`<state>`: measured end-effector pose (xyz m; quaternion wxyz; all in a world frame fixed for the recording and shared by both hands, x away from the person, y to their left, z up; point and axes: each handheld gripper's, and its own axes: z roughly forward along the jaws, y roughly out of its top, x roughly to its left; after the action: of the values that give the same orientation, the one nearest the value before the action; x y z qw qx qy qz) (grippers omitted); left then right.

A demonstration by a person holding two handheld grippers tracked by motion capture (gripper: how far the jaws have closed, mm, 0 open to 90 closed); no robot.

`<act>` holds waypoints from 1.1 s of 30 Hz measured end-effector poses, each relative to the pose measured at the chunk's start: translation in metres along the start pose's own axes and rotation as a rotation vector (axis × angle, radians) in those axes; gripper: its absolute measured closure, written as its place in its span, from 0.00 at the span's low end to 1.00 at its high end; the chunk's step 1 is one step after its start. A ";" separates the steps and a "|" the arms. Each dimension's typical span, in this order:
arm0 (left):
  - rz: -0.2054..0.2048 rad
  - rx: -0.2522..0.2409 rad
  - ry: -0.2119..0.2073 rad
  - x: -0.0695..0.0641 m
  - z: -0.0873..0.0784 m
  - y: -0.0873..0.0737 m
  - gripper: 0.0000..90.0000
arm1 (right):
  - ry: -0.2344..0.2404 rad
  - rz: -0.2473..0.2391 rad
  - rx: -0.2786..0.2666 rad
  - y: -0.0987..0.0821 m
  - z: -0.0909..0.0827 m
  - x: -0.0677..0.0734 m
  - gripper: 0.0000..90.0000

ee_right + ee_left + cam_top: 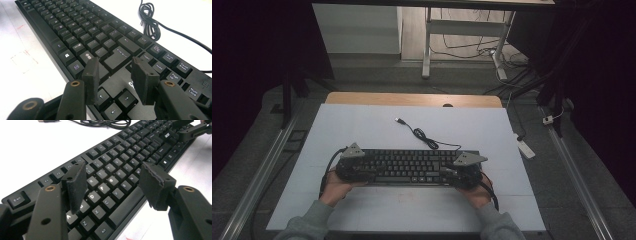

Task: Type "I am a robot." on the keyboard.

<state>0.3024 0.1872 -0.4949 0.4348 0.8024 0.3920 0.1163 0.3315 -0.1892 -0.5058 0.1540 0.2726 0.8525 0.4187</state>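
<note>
Keyboard (409, 166), black and full-size, lying flat near the front of the white worktop (362, 125), long side toward the person; every place below is given relative to it. Left to right: the left gripper (354, 170) hangs over the keyboard's left end. In the left gripper view its fingers (76, 186) stand spread above the letter block, one over the A–D keys, the other past the front edge near the space bar, with nothing between them. From the keyboard's rear edge its cable (422, 136) runs in a loose coil to a plug lying free on the worktop behind it. The right gripper (462, 172) hangs over the keyboard's right end; in the right gripper view its fingers (91, 80) are likewise spread, standing over the arrow keys and the blank panel below Enter, pinching nothing. Whether any pad rests on a keycap cannot be told from these angles.

Step in hand, as judged: both grippers positioned at opposite ends, neither holding, so the keyboard is not yet gripped. The next move probably calls for each gripper to straddle the housing at its end, then close evenly, so that the keyboard lifts level and the trailing cable does not snag.
</note>
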 end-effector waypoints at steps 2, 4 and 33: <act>-0.007 -0.001 0.005 0.002 -0.001 0.000 0.44 | 0.001 0.002 -0.005 0.000 0.000 0.000 0.65; -0.012 -0.001 0.009 0.003 -0.001 -0.001 0.44 | 0.001 0.003 -0.005 0.000 0.000 0.000 0.65; -0.008 0.111 0.108 0.024 0.003 -0.014 0.99 | -0.001 0.000 0.005 0.000 0.001 0.000 0.64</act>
<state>0.3130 0.2074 -0.5112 0.3684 0.8163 0.4237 0.1358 0.3318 -0.1891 -0.5063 0.1540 0.2730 0.8534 0.4165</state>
